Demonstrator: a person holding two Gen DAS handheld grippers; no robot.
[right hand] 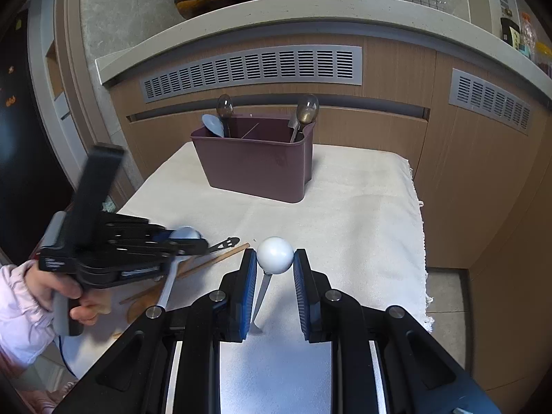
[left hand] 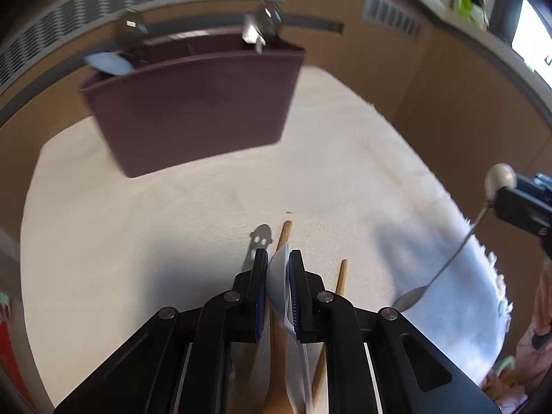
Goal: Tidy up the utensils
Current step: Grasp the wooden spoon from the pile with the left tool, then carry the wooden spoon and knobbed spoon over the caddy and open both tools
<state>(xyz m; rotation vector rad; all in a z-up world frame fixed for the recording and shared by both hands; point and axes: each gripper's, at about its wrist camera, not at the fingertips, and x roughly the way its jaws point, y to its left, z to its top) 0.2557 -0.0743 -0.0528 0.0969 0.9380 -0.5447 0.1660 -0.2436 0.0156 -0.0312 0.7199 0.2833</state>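
A maroon utensil caddy stands at the back of the cloth-covered table; it also shows in the left wrist view. It holds two metal spoons and a pale blue spoon. My left gripper is shut on a pale blue spoon, held above the cloth. My right gripper is shut on a metal spoon with a white ball end; the spoon hangs bowl down in the left wrist view.
Wooden chopsticks, a wooden spoon and a dark utensil with a smiley cut-out lie on the white cloth near the front left. Wooden cabinets with vents stand behind the table.
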